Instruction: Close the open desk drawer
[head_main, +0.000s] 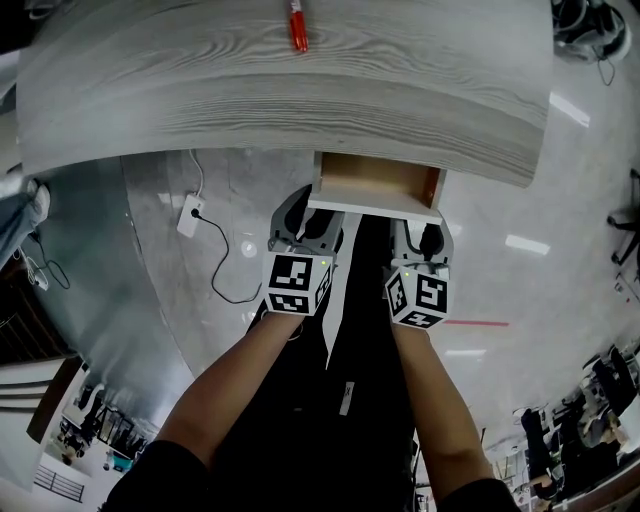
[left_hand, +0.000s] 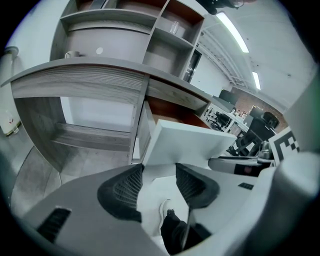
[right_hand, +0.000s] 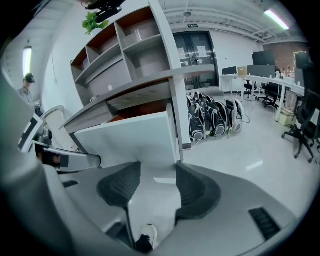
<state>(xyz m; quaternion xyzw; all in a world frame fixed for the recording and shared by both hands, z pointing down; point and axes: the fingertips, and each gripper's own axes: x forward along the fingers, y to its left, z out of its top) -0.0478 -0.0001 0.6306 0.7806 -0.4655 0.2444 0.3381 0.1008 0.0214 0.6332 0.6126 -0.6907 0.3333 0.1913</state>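
Observation:
The open drawer (head_main: 376, 209) sticks out from under the grey wood-grain desk (head_main: 280, 90), its white front facing me and its wooden inside showing. Both grippers are at that front panel. My left gripper (head_main: 303, 228) is at its left end and my right gripper (head_main: 421, 241) at its right end; whether they touch it I cannot tell. In the left gripper view the white drawer front (left_hand: 192, 142) fills the space just past the open left gripper (left_hand: 159, 169). In the right gripper view the drawer front (right_hand: 127, 137) stands just beyond the open right gripper (right_hand: 157, 167). Neither gripper holds anything.
A red marker (head_main: 298, 25) lies on the desk top. A white power strip (head_main: 190, 215) with a cable lies on the floor to the left. Open shelves (left_hand: 150, 35) rise above the desk. Backpacks (right_hand: 215, 120) line the floor to the right. My shoe (left_hand: 167, 212) shows below.

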